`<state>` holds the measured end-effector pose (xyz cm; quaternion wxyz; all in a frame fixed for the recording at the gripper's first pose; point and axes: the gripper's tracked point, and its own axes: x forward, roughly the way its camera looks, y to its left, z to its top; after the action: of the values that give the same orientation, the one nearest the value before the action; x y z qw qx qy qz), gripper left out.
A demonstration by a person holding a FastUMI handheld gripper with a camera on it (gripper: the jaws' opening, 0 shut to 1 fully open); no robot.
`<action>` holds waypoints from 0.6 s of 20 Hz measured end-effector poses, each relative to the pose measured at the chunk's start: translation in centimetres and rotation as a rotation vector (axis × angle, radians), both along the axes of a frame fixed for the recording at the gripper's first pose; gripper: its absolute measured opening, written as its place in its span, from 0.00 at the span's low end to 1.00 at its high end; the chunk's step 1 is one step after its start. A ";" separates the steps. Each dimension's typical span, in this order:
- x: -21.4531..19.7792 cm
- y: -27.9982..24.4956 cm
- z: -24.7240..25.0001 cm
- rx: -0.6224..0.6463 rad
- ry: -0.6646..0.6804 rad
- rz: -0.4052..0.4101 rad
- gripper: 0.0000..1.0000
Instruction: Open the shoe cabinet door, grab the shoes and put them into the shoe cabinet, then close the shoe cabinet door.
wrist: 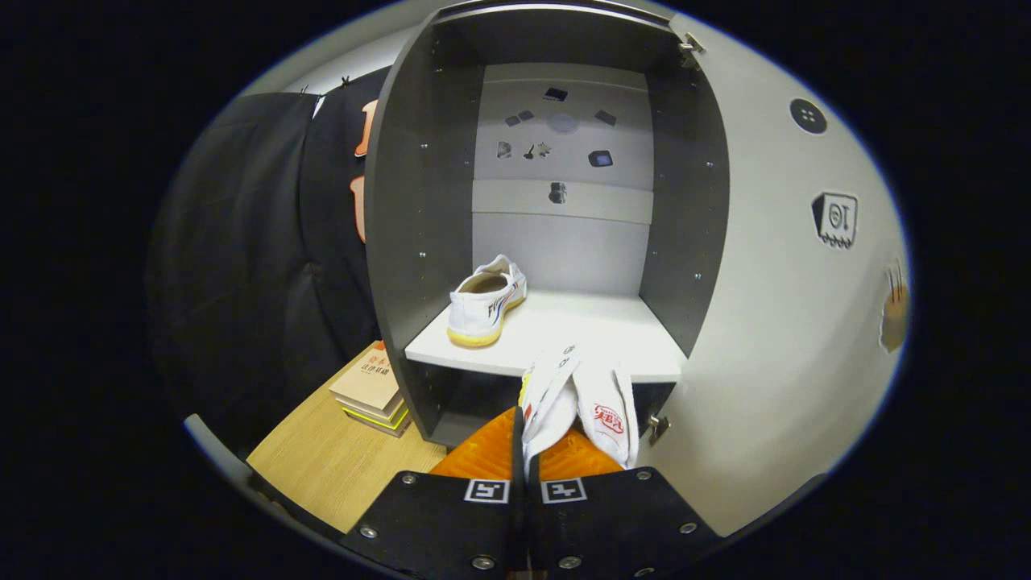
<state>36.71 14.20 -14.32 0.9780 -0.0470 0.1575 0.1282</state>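
the hand-held gripper [527, 475] is clenched on a white shoe [576, 403], both orange fingers [483, 459] pressing its fabric, just before the front edge of the cabinet [419, 201] shelf [596, 334]. a second shoe [487, 298] sits at the shelf's left front corner. the door [789, 322] stands open on the right. books [370, 391] lie on the worktop [338, 459] beside the cabinet.

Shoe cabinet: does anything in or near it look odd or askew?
Nothing damaged. One white canvas shoe stands alone on the white shelf of the grey cabinet; its mate hangs pinched in the gripper, outside.
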 end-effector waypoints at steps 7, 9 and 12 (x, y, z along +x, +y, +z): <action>12.1 0.3 4.0 -0.057 -0.039 0.010 0.00; 15.4 0.2 3.9 -0.084 -0.028 0.015 0.01; 19.7 0.2 2.8 -0.119 0.010 0.024 0.00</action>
<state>56.38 14.44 -11.54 0.9711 -0.1062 0.1694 0.1304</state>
